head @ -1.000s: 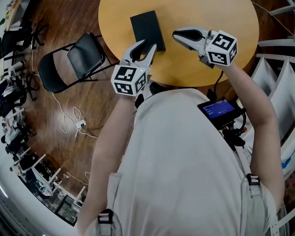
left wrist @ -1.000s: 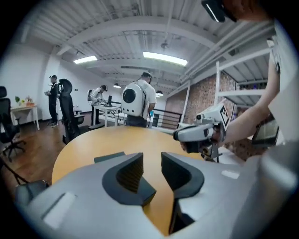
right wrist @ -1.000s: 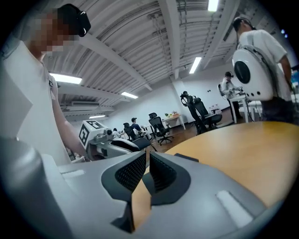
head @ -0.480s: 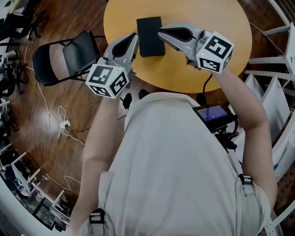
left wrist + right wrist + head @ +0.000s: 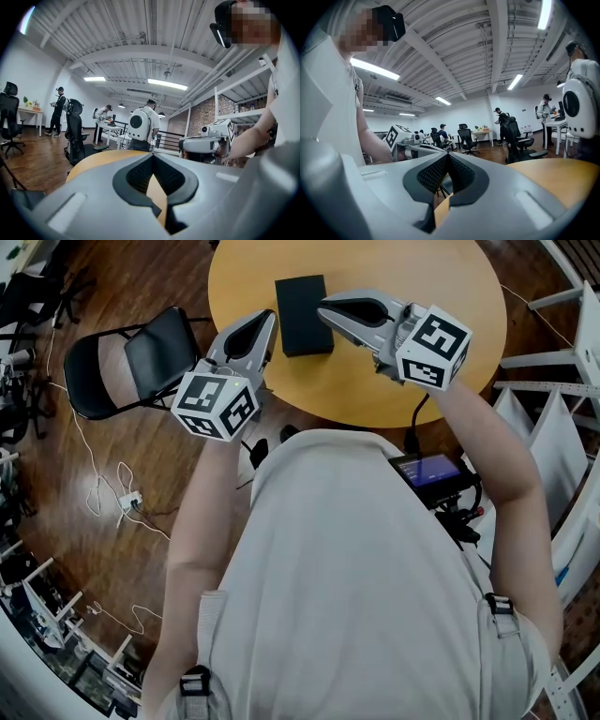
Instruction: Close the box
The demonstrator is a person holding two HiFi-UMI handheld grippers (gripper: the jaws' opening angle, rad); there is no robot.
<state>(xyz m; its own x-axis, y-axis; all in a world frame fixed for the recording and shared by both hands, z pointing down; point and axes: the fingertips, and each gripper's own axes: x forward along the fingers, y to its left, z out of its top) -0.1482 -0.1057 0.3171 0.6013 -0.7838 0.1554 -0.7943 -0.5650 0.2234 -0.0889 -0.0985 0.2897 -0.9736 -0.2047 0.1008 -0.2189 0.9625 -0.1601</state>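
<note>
Above table (image 5: 403, 381): left gripper (image 5: 270, 317), right gripper (image 5: 324, 307), jaws together, empty.

Jaws of right tool (image 5: 447, 155) together over wooden table (image 5: 565, 177); left tool (image 5: 419, 147) opposite

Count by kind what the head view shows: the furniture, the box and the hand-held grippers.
table: 1
chair: 1
box: 1
hand-held grippers: 2, the left hand-held gripper and the right hand-held gripper
Total: 5
</note>
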